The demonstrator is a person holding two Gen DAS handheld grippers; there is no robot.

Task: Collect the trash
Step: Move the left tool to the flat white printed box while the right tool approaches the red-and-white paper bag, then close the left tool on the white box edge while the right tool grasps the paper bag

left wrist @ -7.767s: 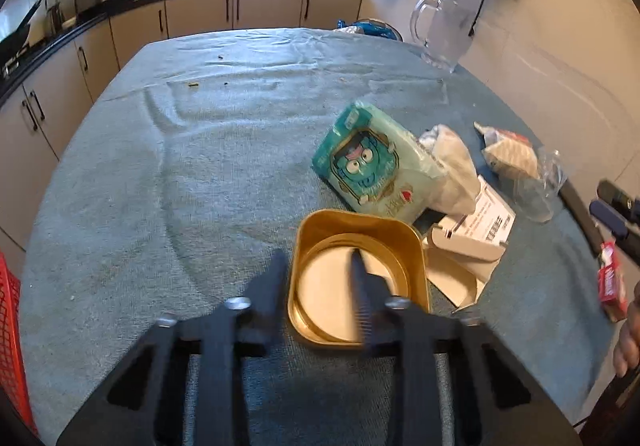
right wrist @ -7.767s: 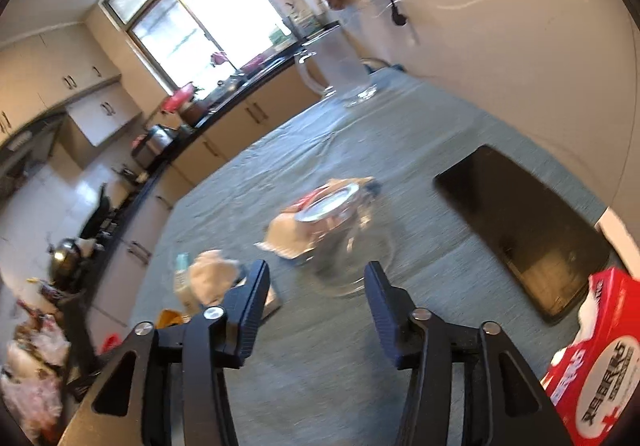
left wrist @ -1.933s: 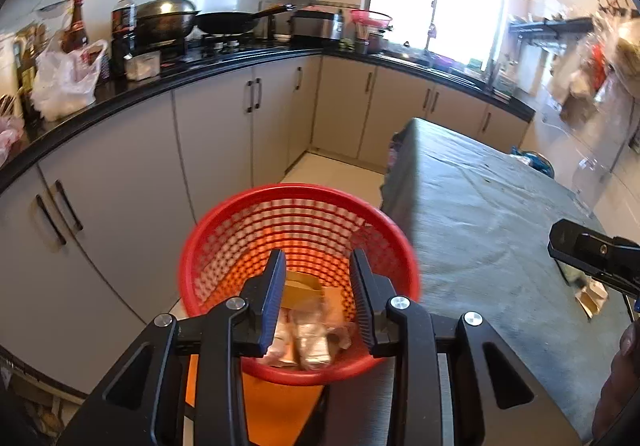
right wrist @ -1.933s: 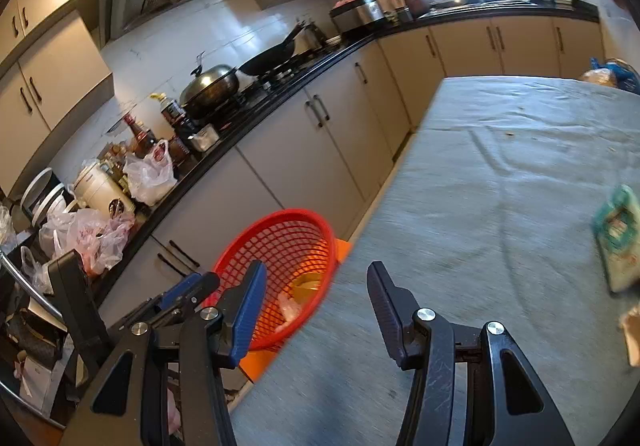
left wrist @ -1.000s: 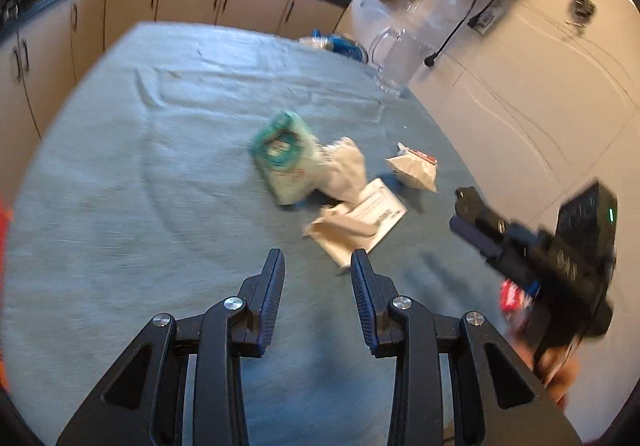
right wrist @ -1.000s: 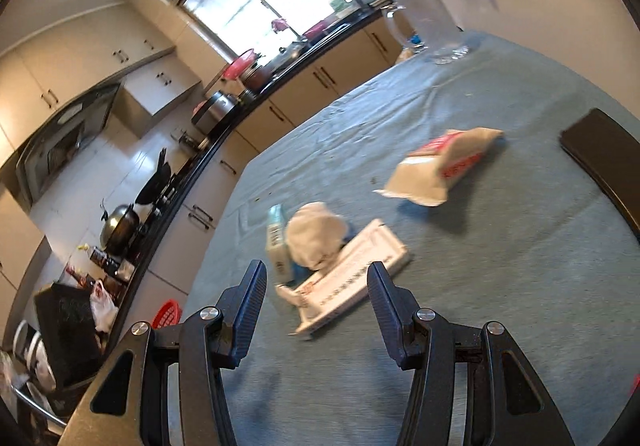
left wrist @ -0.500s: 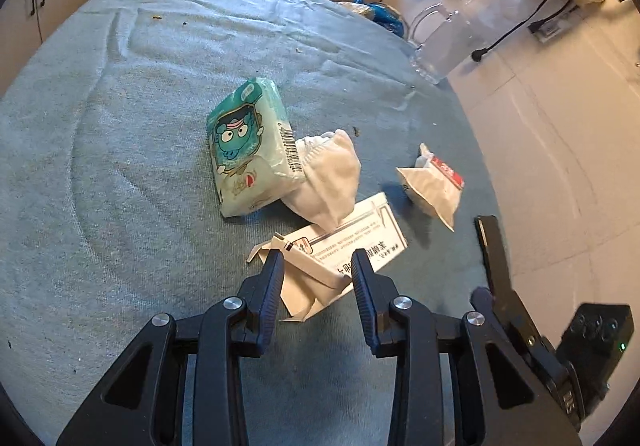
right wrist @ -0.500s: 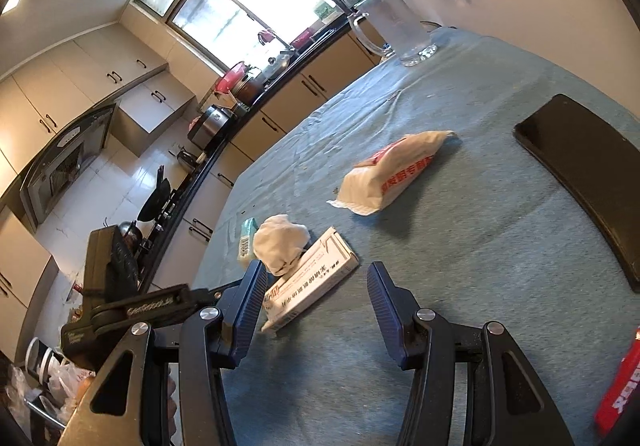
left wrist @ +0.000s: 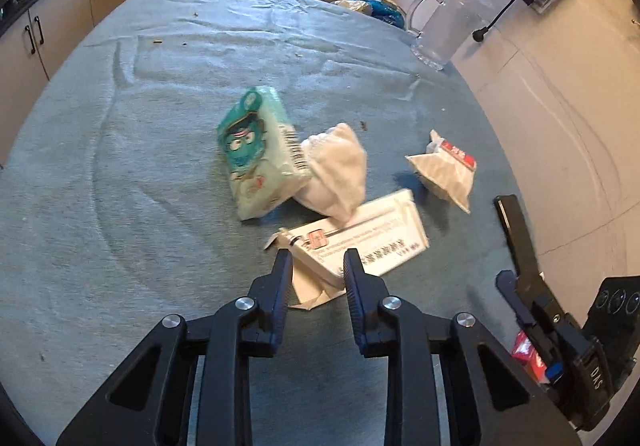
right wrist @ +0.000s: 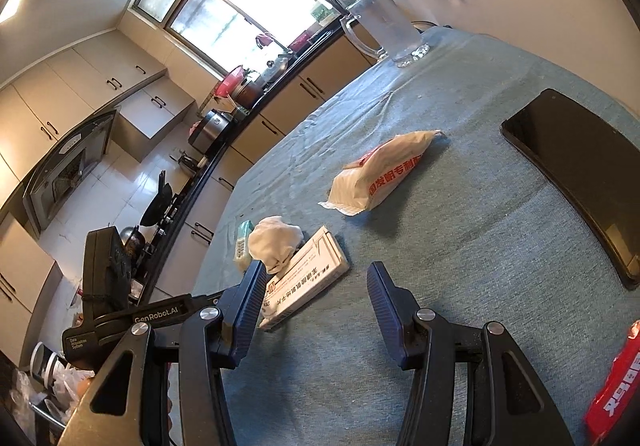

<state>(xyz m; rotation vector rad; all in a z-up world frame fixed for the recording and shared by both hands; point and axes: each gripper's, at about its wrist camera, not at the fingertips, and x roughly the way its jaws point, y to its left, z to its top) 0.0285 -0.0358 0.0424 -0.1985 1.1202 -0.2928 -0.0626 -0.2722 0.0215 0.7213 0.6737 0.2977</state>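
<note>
Four pieces of trash are left on the grey-blue tablecloth (left wrist: 120, 206), so the collecting is, by the look of it, only partly done; no bin shows in either view. A flattened white cardboard box (left wrist: 360, 242) lies nearest, with a crumpled white tissue wad (left wrist: 340, 170) resting on its far edge. A teal tissue packet (left wrist: 256, 150) leans against that wad, and a white-and-red plastic wrapper (left wrist: 444, 170) lies apart to the right.

The left gripper (left wrist: 314, 266) points steeply down at the box's torn near flap, which sits between its jaws; they are closing, but the pads do not yet appear to press on the cardboard. The right gripper (right wrist: 316, 294) hovers over the cloth just beside the box, its jaws parted and holding nothing.

The box looks like the next item to go. The wad will likely slide off when it lifts. A black phone (right wrist: 580, 174) and a glass pitcher (right wrist: 392, 34) are probably not trash.
</note>
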